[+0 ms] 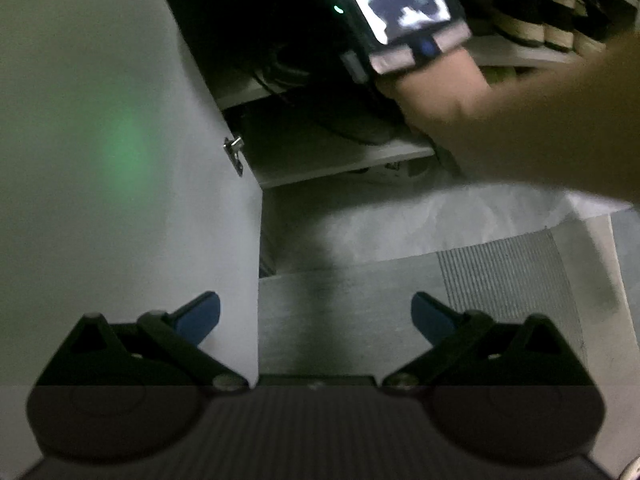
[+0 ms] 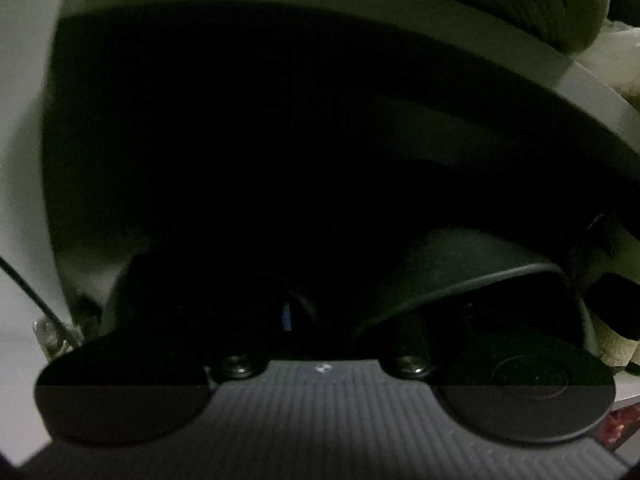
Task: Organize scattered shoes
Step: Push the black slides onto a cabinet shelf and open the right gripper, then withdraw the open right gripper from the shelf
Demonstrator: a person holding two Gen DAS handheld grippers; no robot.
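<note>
Your right gripper (image 2: 340, 312) is deep in the dark shelf (image 1: 344, 160), grip unreadable; left gripper (image 1: 316, 312) spread, empty. Judge placing a shoe (image 2: 460, 276); withdraw next.

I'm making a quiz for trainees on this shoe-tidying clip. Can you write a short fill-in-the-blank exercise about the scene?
1. The left gripper hangs with its jaws ____ and nothing between them.
2. Its pads are coloured ____.
3. The person's hand reaches into the white shoe ____.
4. The cabinet door stands ____.

Missing words: open; blue; cabinet; open
</note>
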